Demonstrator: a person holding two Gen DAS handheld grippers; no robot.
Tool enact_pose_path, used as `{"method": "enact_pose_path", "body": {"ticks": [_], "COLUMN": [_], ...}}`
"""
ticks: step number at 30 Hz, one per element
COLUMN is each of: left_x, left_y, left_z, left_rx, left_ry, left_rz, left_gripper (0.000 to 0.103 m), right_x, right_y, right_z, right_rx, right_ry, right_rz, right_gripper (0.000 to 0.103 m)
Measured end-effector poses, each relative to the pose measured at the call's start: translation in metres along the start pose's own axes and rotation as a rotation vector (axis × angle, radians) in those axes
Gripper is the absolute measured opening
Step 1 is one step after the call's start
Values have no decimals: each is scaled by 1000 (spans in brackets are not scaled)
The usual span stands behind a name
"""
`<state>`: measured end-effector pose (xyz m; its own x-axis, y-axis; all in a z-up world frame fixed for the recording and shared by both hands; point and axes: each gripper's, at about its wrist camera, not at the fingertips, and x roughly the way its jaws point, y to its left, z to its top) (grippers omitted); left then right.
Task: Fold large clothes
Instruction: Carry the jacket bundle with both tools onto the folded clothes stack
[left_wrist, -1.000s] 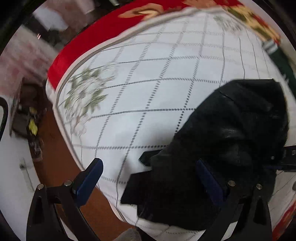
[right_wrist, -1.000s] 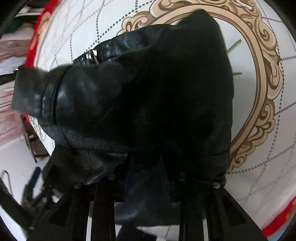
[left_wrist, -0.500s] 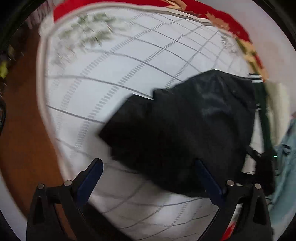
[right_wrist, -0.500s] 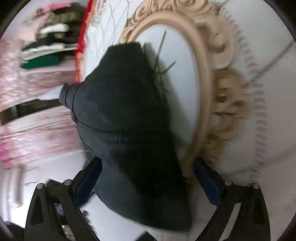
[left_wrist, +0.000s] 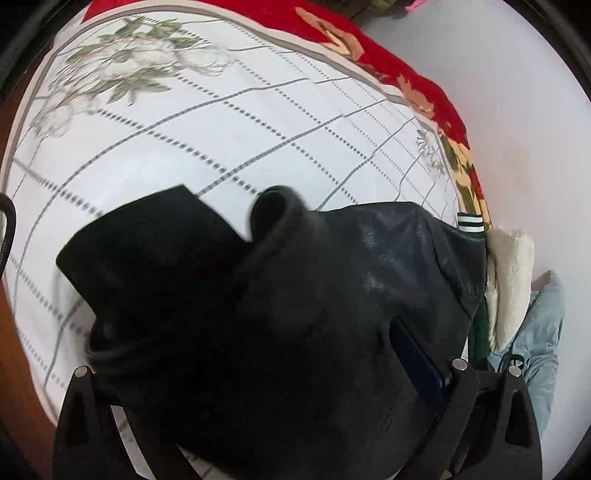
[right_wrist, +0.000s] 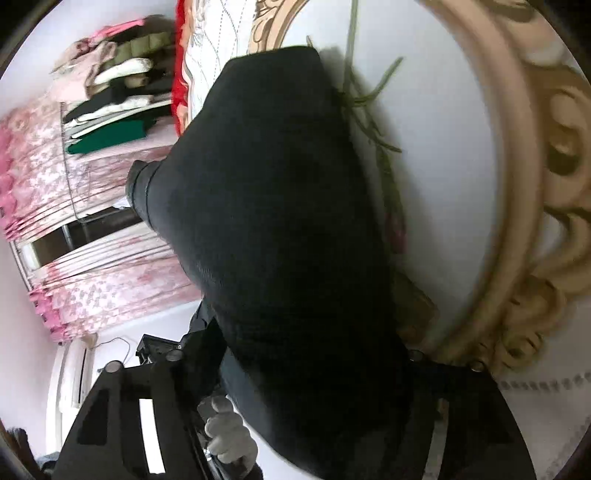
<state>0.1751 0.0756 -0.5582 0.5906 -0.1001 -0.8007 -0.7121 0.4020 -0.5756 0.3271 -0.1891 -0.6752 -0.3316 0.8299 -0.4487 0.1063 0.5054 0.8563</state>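
Note:
A black leather jacket (left_wrist: 295, 314) lies bunched on a white quilted bedspread (left_wrist: 221, 122). It fills the lower half of the left wrist view, with a rolled sleeve end (left_wrist: 275, 210) sticking up. My left gripper (left_wrist: 258, 373) stands wide open around the jacket; the right blue pad (left_wrist: 417, 358) shows, the left one is hidden by leather. In the right wrist view the jacket (right_wrist: 280, 221) hangs lifted over the bedspread's gold oval print (right_wrist: 524, 206). My right gripper (right_wrist: 295, 369) is under it, jaws wide apart with the leather draped between them.
A red floral border (left_wrist: 388, 74) edges the bed. A cream pillow (left_wrist: 509, 280) and pale blue cloth (left_wrist: 543, 332) lie at the right. A rack of folded clothes (right_wrist: 118, 99) and pink curtains (right_wrist: 74, 229) stand beyond. A gloved hand (right_wrist: 229, 432) holds the other gripper.
Both grippers have closed in on the jacket. The right gripper, shut on it one second ago, opened and the jacket now hangs across it. The left gripper stayed open and slid onto the leather.

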Motion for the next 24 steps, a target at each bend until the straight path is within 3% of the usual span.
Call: {"method": "enact_pose_path", "body": {"ticks": [1,2,3,6,9,16,20,24], "left_x": [-1,-3,-4,-15,-25,-47,-69,-88], "left_y": [-1,-2,-1,3,-6,-48,-89,-142], "left_z": [2,4,7,16,24,44,61,85], "left_rx": [3,9,17,17,54,132,190,245], "left_ry": [-19,-39,-54,-87,-105,-102,-100,-109], "left_rz": [1,6,20,5,1,-52,-99,-155], "left_gripper": [92,75,60,36,32,31,31,31], "right_x": [8,19,22,25,16,-21,-59,-93], "right_y": [6,13,15,15,32,78,113,172], "right_z": [1,1,2,-13,-21,-25,-31,-15], "right_rx": [-3,-8,7,40,22,-28,-59,-92], "right_ry": [-5,-16,-23,-52,-72,-116,-151,-207], "right_rz": [-16,-27,-17,36,46,64,82,97], "right_gripper": [78,75,63,46,40,37,37,37]}}
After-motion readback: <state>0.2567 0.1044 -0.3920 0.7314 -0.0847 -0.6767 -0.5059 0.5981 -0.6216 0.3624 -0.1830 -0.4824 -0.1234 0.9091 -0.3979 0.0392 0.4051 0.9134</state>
